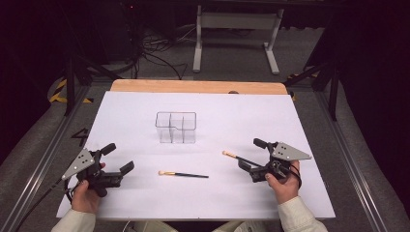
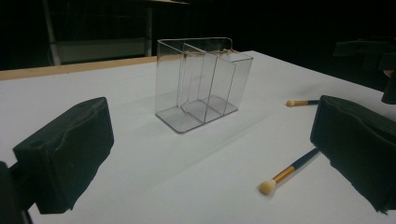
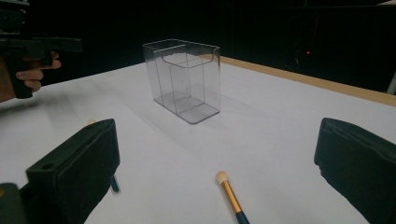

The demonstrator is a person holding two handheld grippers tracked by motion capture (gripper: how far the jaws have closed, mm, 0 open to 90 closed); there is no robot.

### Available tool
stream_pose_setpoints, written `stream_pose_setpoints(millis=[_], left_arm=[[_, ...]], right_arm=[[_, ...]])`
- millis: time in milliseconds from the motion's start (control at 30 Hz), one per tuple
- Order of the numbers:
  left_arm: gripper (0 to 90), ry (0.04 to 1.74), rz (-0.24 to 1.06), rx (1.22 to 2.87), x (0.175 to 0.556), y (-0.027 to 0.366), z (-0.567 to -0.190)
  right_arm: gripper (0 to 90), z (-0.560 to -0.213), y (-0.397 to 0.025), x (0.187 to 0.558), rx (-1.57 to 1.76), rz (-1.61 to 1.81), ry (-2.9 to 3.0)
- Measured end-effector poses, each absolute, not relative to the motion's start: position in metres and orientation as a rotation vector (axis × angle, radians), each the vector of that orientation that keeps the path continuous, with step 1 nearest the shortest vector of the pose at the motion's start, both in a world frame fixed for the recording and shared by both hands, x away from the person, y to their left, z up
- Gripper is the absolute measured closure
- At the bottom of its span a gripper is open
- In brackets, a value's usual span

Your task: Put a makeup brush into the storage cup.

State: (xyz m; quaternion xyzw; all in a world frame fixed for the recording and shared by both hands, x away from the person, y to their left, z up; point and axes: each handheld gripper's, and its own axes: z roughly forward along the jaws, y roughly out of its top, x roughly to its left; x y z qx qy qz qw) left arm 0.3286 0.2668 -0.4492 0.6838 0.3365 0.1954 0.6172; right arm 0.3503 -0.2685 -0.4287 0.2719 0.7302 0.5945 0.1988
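A clear compartmented organizer [image 1: 176, 128] [image 2: 201, 84] [image 3: 187, 77] stands upright and empty at the middle of the white table cover. Two slim makeup brushes lie flat in front of it. The middle brush [image 1: 183, 174] [image 2: 289, 171] rests between the two hands, partly behind my left gripper's right jaw. The right brush [image 1: 237, 157] [image 3: 231, 196] [image 2: 301, 102] lies between the jaws of my right gripper [image 1: 250, 154] [image 3: 217, 163], which is open. My left gripper [image 1: 119, 157] [image 2: 210, 154] is open too, holds nothing, and points at the organizer.
The white cover [image 1: 145, 203] spans a wooden table [image 1: 193, 86]. Dark floor, cables and a white table frame [image 1: 237, 21] lie beyond the far edge. Metal rails run along both sides of the table.
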Motion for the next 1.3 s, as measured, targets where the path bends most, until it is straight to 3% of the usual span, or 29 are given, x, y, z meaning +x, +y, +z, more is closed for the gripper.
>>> stream_pose_setpoints(millis=[767,1300], left_arm=[[0.1,0.773,0.472,1.587,0.328,0.267,-0.450],[0.1,0.779,0.482,1.612,0.329,0.267,-0.450]], right_arm=[[0.7,-0.418,-0.227,0.358,0.669,1.717,2.153],[4.8,-0.395,-0.193,0.368,0.593,1.539,2.404]])
